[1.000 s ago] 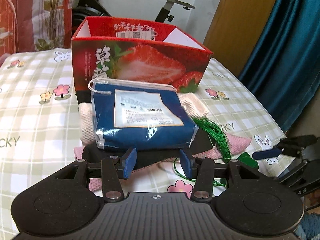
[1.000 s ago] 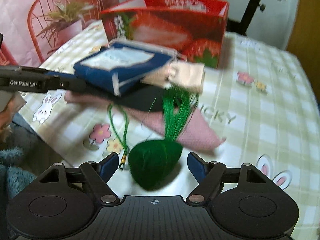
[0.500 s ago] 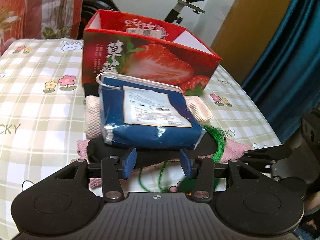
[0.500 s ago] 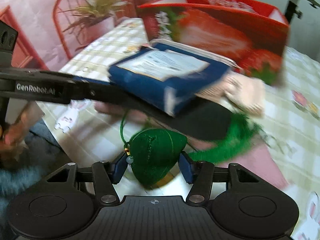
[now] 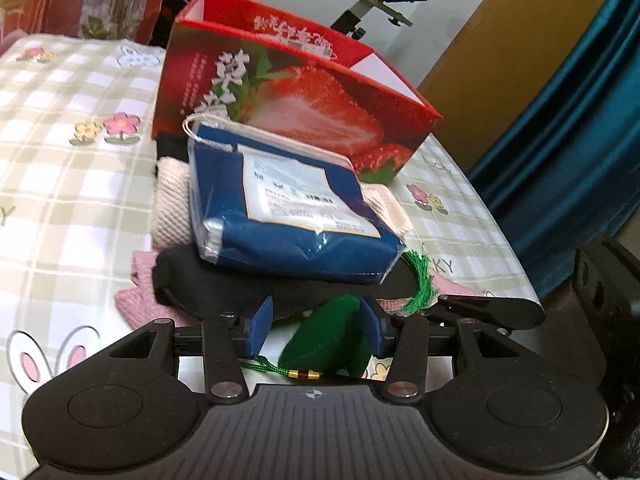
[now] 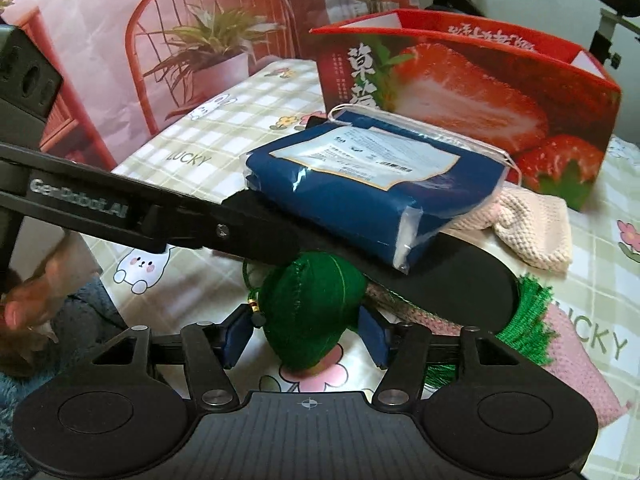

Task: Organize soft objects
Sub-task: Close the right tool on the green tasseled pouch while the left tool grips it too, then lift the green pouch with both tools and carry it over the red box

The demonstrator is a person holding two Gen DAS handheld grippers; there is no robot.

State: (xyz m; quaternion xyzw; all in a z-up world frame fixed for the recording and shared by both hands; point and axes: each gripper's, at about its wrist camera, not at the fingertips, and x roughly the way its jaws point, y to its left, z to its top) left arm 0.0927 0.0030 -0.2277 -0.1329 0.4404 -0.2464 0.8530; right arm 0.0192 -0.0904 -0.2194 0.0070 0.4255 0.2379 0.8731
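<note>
Since the earlier frame the right gripper (image 6: 306,332) had swung in; its jaws, reopening slightly, straddled the green pouch (image 6: 316,308). The left gripper (image 5: 316,330) stood half open against that pouch. Both hung over the checked tablecloth (image 5: 60,184)'s near edge, strawberry box (image 5: 304,100) behind.

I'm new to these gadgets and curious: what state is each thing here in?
strawberry box: upright, top open.
blue package: wrapped in plastic, lying atop the fabric pile.
right claw: jaws opening, green pouch between them.
green pouch: standing upright.
left claw: open.
</note>
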